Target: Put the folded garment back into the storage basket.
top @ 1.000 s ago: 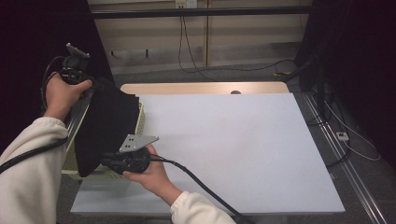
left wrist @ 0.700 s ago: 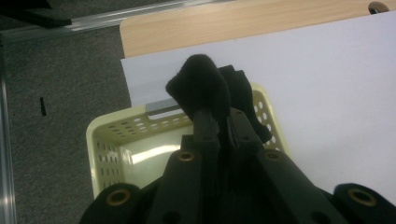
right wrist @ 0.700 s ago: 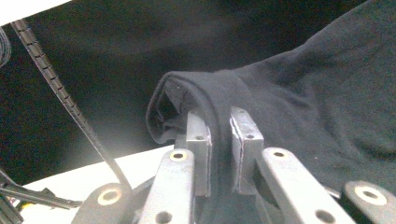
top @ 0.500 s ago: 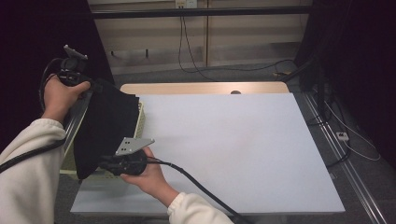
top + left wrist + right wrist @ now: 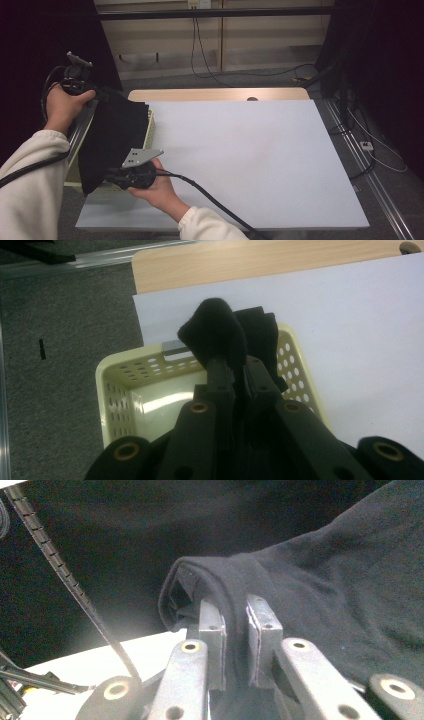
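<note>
My left gripper [image 5: 234,371] had its jaws pinched on a bunched fold of the black cloth [image 5: 117,135], which bulged out past the tips toward twelve o'clock in the left gripper view. My right gripper [image 5: 235,617] was clamped on another folded edge of the same cloth, the fabric looping over between the two pads. In the high view the left gripper [image 5: 87,92] sat at about ten o'clock from the cloth's middle, raised in my left hand [image 5: 62,106], and the right gripper [image 5: 112,176] sat at about six o'clock of it in my right hand [image 5: 157,187]. The cloth hung stretched between them over the pale yellow perforated basket [image 5: 150,127], covering most of it. The basket stood on the nine o'clock edge of the white sheet [image 5: 240,160] covering the wooden table [image 5: 215,94], whose bare strip showed at twelve o'clock.
</note>
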Demonstrator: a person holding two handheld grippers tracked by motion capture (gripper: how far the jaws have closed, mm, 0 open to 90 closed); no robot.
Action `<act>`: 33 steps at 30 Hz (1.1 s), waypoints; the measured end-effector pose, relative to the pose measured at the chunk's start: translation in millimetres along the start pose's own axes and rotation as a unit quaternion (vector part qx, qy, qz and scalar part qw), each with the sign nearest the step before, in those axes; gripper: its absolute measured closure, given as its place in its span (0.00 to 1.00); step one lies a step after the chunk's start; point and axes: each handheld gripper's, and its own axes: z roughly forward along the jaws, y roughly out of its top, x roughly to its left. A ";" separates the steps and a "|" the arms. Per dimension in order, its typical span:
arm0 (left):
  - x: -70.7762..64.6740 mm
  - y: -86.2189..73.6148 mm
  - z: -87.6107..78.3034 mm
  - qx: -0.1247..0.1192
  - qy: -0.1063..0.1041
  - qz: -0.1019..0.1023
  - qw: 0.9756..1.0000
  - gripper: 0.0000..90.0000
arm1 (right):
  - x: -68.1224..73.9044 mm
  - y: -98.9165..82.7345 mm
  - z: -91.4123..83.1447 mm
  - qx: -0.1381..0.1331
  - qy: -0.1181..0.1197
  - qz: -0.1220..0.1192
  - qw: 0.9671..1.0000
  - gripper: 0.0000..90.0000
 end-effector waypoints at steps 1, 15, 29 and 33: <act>0.2 -0.3 0.4 0.000 -0.001 0.001 1.000 0.94 | 0.0 0.0 0.0 0.000 0.000 0.000 1.000 0.89; 22.0 -12.5 13.9 -0.024 0.096 0.022 0.995 0.39 | 1.8 1.3 21.5 0.051 0.001 0.010 0.999 0.49; 14.1 -36.8 22.8 -0.017 0.036 0.003 0.999 0.24 | -33.7 5.5 -82.3 0.044 -0.119 0.010 0.992 0.30; 8.9 -40.6 23.6 -0.018 0.028 0.000 0.999 0.23 | -38.9 2.6 -107.3 0.051 -0.138 0.009 0.989 0.30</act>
